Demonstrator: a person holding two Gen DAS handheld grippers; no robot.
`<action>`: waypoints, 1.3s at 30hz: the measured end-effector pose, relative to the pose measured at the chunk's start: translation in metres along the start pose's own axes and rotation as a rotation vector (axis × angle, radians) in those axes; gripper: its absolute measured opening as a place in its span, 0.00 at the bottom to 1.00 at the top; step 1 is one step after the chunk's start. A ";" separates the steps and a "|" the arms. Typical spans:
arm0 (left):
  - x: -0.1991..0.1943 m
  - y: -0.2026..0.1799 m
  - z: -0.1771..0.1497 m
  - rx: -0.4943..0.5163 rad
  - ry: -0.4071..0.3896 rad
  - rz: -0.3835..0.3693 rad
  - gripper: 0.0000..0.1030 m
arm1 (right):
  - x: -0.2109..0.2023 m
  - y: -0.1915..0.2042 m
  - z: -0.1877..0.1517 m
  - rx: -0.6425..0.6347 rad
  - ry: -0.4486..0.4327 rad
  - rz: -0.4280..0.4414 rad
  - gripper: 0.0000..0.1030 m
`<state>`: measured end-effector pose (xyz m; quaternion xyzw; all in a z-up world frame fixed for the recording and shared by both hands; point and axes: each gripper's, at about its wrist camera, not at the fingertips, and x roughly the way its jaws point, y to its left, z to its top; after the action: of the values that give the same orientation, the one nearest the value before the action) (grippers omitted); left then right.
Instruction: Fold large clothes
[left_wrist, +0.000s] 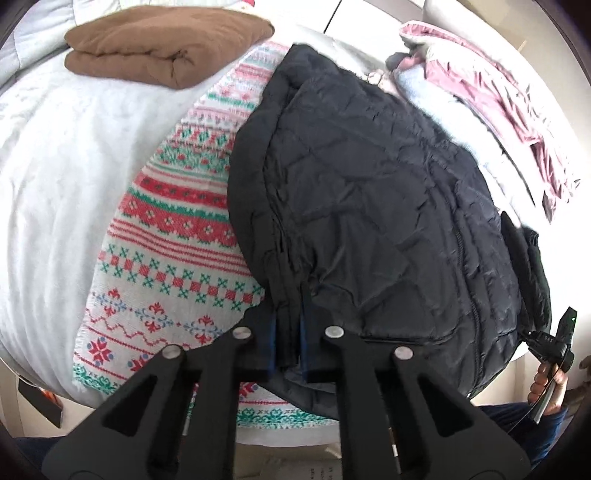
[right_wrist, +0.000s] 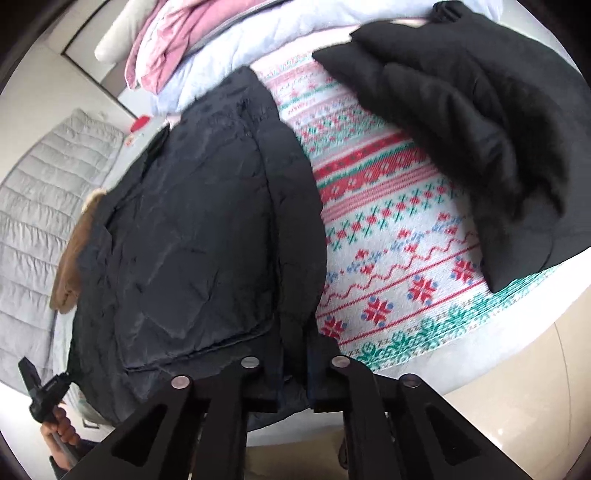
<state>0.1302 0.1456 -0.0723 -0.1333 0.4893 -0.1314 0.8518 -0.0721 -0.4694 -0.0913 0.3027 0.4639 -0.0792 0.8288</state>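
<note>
A dark navy quilted jacket (left_wrist: 369, 203) lies on a knitted blanket (left_wrist: 177, 229) patterned in red, green and white. My left gripper (left_wrist: 288, 325) is shut on the jacket's near edge, with a fold of fabric pinched between its pads. In the right wrist view the same jacket (right_wrist: 192, 229) spreads away to the left, and my right gripper (right_wrist: 293, 354) is shut on its near hem. The other handheld gripper (left_wrist: 554, 343) shows at the left view's far right edge, held by a hand at the jacket's side.
A folded brown garment (left_wrist: 162, 48) rests on white bedding (left_wrist: 55, 166) at the back left. Pink and pale blue clothes (left_wrist: 498, 85) are piled at the back right. A black garment (right_wrist: 461, 122) lies on the blanket (right_wrist: 399, 236) to the right. The bed's edge runs just beneath both grippers.
</note>
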 end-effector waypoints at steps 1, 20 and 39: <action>-0.004 0.000 0.001 -0.001 -0.009 -0.005 0.09 | -0.004 -0.002 0.001 0.011 -0.017 0.014 0.05; -0.124 -0.008 -0.028 -0.060 -0.117 -0.135 0.07 | -0.133 -0.008 -0.034 0.131 -0.304 0.485 0.03; -0.129 -0.016 0.059 -0.175 -0.176 -0.191 0.07 | -0.151 0.025 0.043 0.165 -0.403 0.593 0.03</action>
<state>0.1177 0.1823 0.0647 -0.2640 0.4077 -0.1563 0.8601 -0.1146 -0.4966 0.0597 0.4680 0.1756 0.0693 0.8634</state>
